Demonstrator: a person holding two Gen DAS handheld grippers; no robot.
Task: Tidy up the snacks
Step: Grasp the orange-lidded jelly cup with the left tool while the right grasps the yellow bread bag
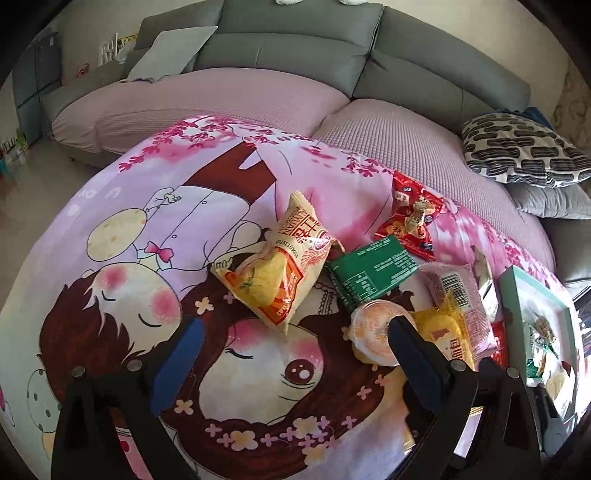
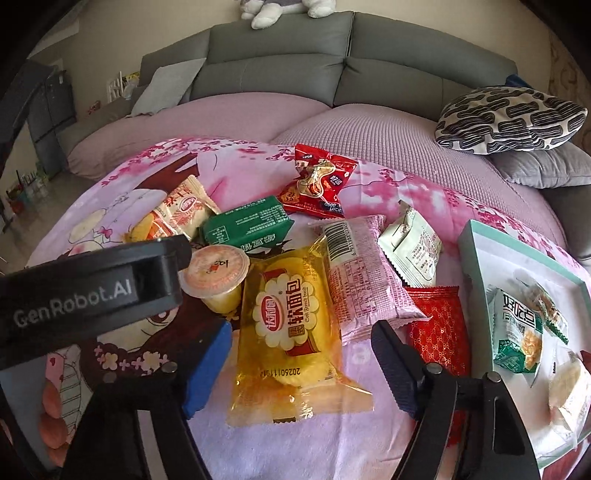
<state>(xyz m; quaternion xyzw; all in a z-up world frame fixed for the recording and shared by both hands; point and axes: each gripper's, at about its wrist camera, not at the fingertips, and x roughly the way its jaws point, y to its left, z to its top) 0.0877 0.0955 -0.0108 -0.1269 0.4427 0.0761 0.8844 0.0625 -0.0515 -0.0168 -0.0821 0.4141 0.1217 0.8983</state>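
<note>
A grey sectional sofa [image 2: 280,55] with a mauve seat cover fills the back of a living room; before it a pink cartoon-print blanket [image 1: 155,236] carries the scattered snacks. Only the right wrist view shows a white plush toy [image 2: 280,11] on the sofa back, a pale green sachet [image 2: 412,240] and a green-and-white snack pack [image 2: 519,332] lying inside the mint-rimmed white tray [image 2: 469,240] at the right edge; a black housing marked "GenRobot.AI" [image 2: 85,291] crosses its left side. The left wrist view alone shows the blanket's full cartoon faces. A black-and-white patterned cushion [image 2: 509,118] rests on the sofa at right. A yellow bread pack [image 2: 291,332], printed "Soft French bread" and dated 20260111, lies between the right gripper [image 2: 303,369]'s spread, empty fingers; a pink barcoded pack [image 2: 362,273] touches it; a red patterned packet [image 2: 439,328] sits just beside the tray. Farther back lie an orange-yellow cracker bag [image 1: 284,266], a green wrapped block [image 1: 373,269] and a red packet [image 2: 319,184] reading "GOOD LUCK". The left gripper [image 1: 295,350] hangs released, holding nothing, an orange jelly cup [image 1: 373,336] by its right finger.
</note>
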